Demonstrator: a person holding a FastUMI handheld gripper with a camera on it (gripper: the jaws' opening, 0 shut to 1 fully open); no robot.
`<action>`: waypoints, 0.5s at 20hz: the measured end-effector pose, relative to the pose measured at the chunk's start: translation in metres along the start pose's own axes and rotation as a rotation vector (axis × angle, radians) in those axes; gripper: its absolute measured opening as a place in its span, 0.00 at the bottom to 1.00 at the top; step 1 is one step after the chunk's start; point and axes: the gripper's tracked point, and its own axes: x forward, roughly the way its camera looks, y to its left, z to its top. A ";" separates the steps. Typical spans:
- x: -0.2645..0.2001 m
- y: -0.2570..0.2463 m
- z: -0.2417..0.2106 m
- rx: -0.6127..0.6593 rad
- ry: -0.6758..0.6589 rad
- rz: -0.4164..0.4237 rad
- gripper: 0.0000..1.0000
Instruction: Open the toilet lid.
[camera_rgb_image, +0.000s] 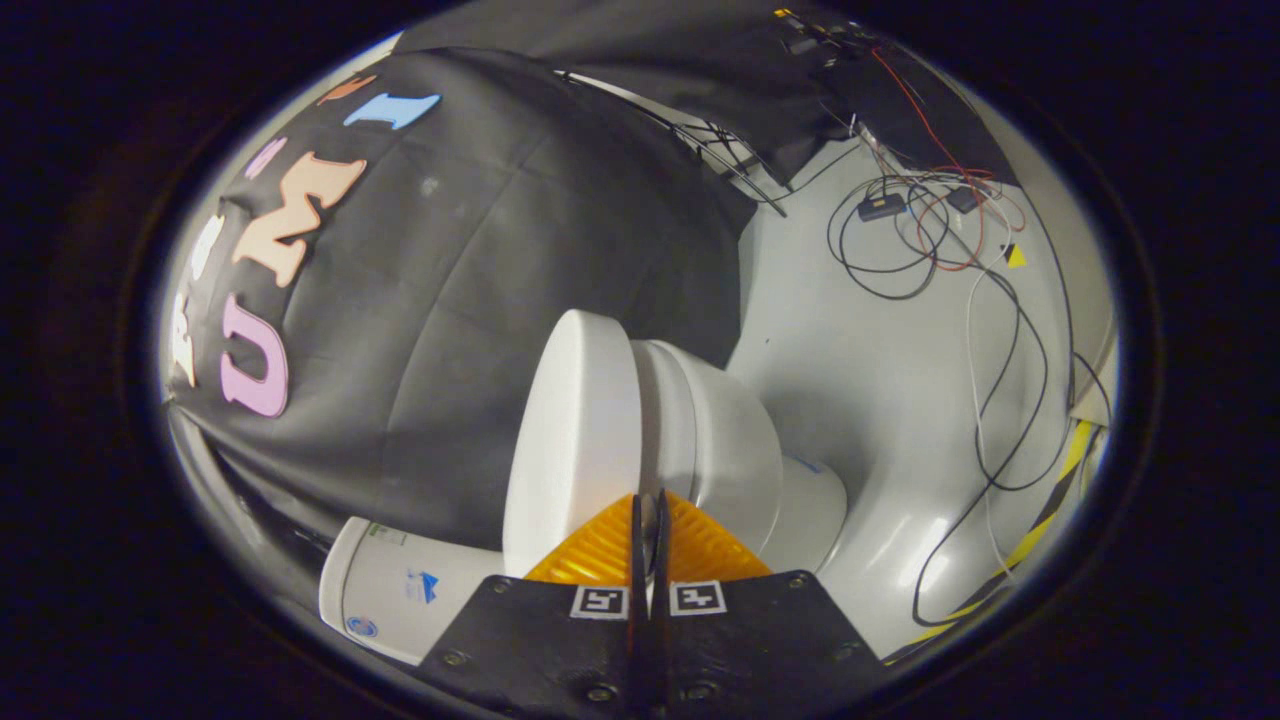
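I see the toilet lid (575, 440) lifted off the bowl (735, 440) and standing up, so the job looks almost done. My gripper (648, 520) pinches the lid's edge between its fingers. Letting go is what's left, I think.

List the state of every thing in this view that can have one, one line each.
White plastic toilet lid: raised, swung well away from the bowl, its edge just ahead of the fingertips.
White ceramic toilet bowl: uncovered beside the lid; inside hidden.
White toilet tank: behind the lid, against the black cloth wall.
Gripper: fingers together, whether they pinch the lid's edge cannot be told.
Black and red cables: loose, tangled on the pale floor.
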 end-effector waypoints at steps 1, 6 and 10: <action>-0.003 0.003 0.001 -0.012 -0.005 -0.009 0.01; -0.016 0.026 0.008 -0.025 -0.048 -0.019 0.01; -0.027 0.049 0.012 -0.036 -0.074 -0.004 0.01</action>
